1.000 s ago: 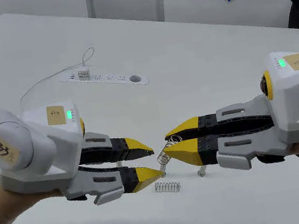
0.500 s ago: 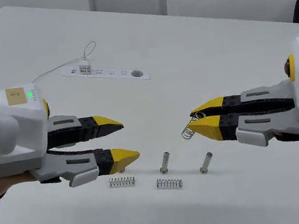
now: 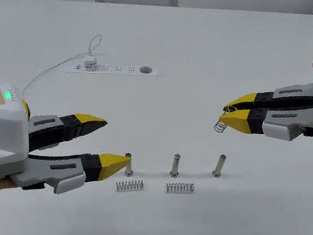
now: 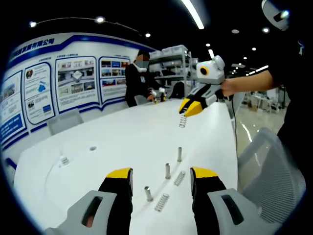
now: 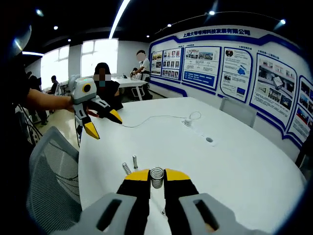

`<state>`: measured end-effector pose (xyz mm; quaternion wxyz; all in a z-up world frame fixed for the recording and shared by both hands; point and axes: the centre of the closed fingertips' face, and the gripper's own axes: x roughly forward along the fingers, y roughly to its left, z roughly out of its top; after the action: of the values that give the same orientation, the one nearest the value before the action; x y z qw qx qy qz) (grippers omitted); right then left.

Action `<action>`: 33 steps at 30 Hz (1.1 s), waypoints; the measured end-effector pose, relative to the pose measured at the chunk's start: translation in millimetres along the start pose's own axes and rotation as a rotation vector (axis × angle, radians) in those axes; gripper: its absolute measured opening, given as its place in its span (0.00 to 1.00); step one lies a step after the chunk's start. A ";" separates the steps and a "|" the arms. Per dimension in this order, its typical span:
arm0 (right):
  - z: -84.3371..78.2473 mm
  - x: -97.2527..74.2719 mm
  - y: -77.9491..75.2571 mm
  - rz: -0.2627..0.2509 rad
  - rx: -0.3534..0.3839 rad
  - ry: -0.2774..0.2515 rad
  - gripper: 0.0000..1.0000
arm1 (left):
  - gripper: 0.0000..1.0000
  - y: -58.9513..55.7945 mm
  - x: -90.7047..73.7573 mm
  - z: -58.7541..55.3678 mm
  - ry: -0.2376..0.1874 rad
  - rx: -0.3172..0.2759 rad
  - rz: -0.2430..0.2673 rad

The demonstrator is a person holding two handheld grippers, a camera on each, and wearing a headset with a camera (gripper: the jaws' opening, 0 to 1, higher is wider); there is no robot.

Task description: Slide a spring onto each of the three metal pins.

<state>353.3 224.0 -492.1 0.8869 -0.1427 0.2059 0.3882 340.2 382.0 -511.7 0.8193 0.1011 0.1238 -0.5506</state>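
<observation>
The left claw (image 3: 115, 139) is gaping wide with nothing between its glossy yellow tips, and its lower tip is hovering just beside the left pin (image 3: 128, 164). The right claw (image 3: 225, 115) is closing narrowly on a wire coil spring (image 3: 221, 125), which is dangling off its tips above the smooth white desk (image 3: 206, 56), well apart from the pins.

Three short, round-headed metal pins are standing on end in a row, the middle pin (image 3: 175, 165) and the right pin (image 3: 218, 165) completing it. All three are showing bare shafts. Two loose springs (image 3: 129, 185) (image 3: 179, 188) are lying flat just in front of them.

In the right gripper view the held spring is facing end-on as a ring (image 5: 156, 178), and the jaws are covering most of the row. The left gripper view is framing the whole row between its tips. A flat white power strip (image 3: 116, 69) is lying farther back, its thin cable looping.
</observation>
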 end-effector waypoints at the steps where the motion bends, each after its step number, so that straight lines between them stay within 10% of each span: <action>1: -3.8 0.8 -1.9 -0.003 -0.002 0.012 0.10 | 0.50 2.2 -1.7 -1.8 0.002 -0.005 0.004; 33: -79.3 26.8 -25.4 -0.077 0.146 0.139 0.10 | 0.82 18.9 -13.2 -39.3 0.090 -0.097 0.049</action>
<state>368.5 191.4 -571.9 0.8928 -0.1120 0.2890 0.3270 349.4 412.5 -544.2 0.8301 0.0891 0.1843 -0.5186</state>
